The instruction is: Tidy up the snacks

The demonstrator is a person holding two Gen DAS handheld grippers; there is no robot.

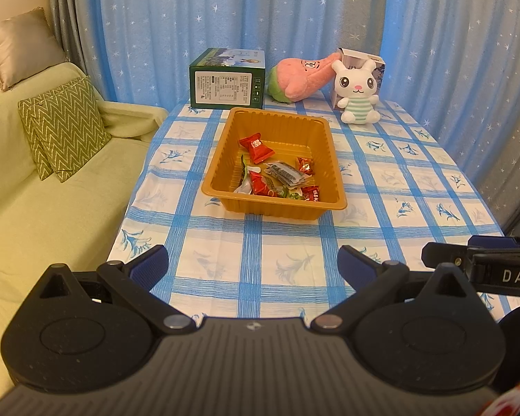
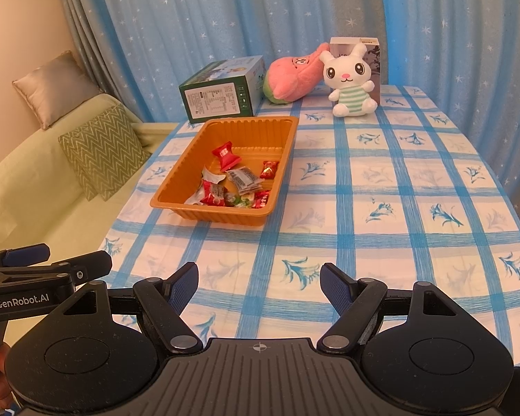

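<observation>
On the checked tablecloth (image 1: pixel 277 242), a ribbed orange plastic tray (image 1: pixel 222 159) holds crinkly wrapped snacks (image 1: pixel 280 180); both grippers' fingers (image 1: pixel 149 263) spread, empty.

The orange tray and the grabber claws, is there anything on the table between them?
Nothing: between the orange tray and the right gripper, only bare checked tablecloth shows in both wrist views.

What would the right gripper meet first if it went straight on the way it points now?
Most likely the bare checked tablecloth: the right gripper, jaws open and empty, angles down at it. The orange snack tray lies left of that line, though depth is hard to judge.
</observation>
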